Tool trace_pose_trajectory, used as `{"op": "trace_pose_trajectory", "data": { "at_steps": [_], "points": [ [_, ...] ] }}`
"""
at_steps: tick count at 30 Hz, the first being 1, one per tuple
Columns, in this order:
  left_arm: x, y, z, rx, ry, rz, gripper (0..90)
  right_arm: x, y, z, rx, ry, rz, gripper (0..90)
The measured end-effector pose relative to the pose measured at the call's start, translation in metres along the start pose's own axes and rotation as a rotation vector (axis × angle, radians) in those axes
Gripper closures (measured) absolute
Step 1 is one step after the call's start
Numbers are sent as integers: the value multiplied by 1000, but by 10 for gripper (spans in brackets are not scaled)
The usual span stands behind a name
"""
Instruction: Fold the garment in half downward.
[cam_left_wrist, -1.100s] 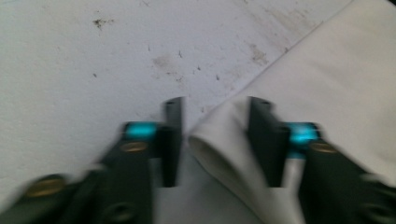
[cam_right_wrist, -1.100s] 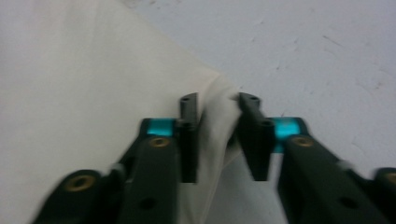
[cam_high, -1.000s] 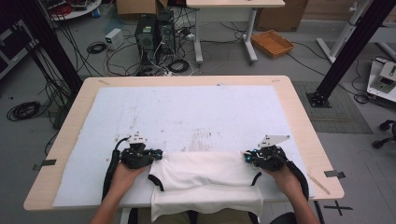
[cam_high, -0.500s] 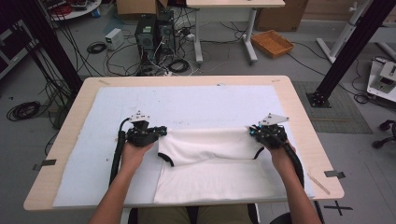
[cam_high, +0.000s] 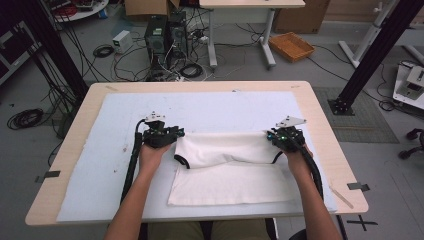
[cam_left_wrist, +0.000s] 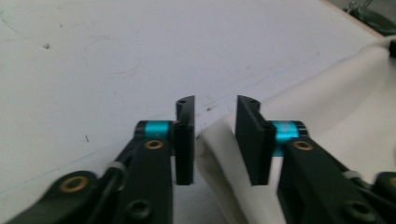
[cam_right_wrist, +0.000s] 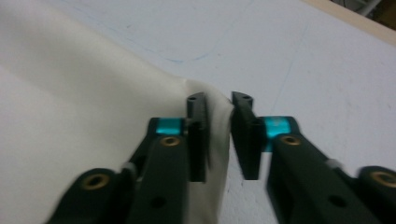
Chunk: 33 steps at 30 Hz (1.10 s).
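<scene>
A white garment (cam_high: 230, 165) with dark trim lies on the pale mat (cam_high: 225, 107), its far part folded over the near part. My left gripper (cam_high: 177, 134) is at the fold's left corner and my right gripper (cam_high: 270, 136) at its right corner. In the left gripper view the jaws (cam_left_wrist: 215, 140) have just been opening, and the cloth edge (cam_left_wrist: 219, 154) lies loose between them. In the right gripper view the jaws (cam_right_wrist: 219, 135) have also just been opening, with the cloth corner (cam_right_wrist: 215, 112) slack between the pads. Both grippers are open.
The mat covers most of the wooden table (cam_high: 325, 150). Past the far edge, on the floor, stand computer towers (cam_high: 165, 35), tangled cables, another table's legs and an orange basket (cam_high: 291, 46). A black post (cam_high: 370, 55) rises at the right.
Both hands carried the garment's edge away from the person, laying it over into a fold. Both pairs of jaws have since come apart from the cloth.
</scene>
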<state>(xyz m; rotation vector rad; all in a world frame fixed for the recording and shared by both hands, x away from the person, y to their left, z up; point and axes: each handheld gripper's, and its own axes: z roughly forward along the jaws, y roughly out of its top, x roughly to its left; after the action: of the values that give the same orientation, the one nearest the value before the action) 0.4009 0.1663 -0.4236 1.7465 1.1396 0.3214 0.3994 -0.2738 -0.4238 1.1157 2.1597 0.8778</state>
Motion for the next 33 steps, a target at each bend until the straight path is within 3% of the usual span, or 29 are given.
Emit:
{"op": "trace_pose_trajectory", "data": {
  "at_steps": [4, 6, 8, 11, 15, 18, 19, 22, 27, 33],
  "points": [
    [-4, -10, -16, 36, -23, 11, 558, -7, -6, -15, -34, -1, 70, 516],
    [-7, -18, -21, 62, -39, 9, 557, -9, -11, -24, -46, 30, 108, 509],
    [-10, -28, -24, 87, -64, 12, 557, -8, -17, -31, -46, 44, 106, 512],
    [-16, -40, -26, 134, -90, 15, 558, -4, -27, -37, -6, 86, 94, 515],
    [-20, -46, -22, 190, -97, 40, 603, 1, -35, -31, 71, 129, 80, 539],
    [-24, -46, -26, 161, -100, 84, 809, 5, -34, -31, 77, 152, 25, 825],
    [-25, -46, -29, 154, -105, 102, 823, 7, -34, -34, 58, 154, 6, 898],
    [-28, -44, -39, 114, -129, 120, 834, 11, -33, -48, 5, 147, -25, 900],
    [-31, -45, -66, 44, -210, 105, 834, 18, -38, -77, -50, 143, -64, 900],
    [-34, -58, -94, 28, -282, 102, 834, 25, -49, -108, -99, 144, -75, 900]
  ]
}}
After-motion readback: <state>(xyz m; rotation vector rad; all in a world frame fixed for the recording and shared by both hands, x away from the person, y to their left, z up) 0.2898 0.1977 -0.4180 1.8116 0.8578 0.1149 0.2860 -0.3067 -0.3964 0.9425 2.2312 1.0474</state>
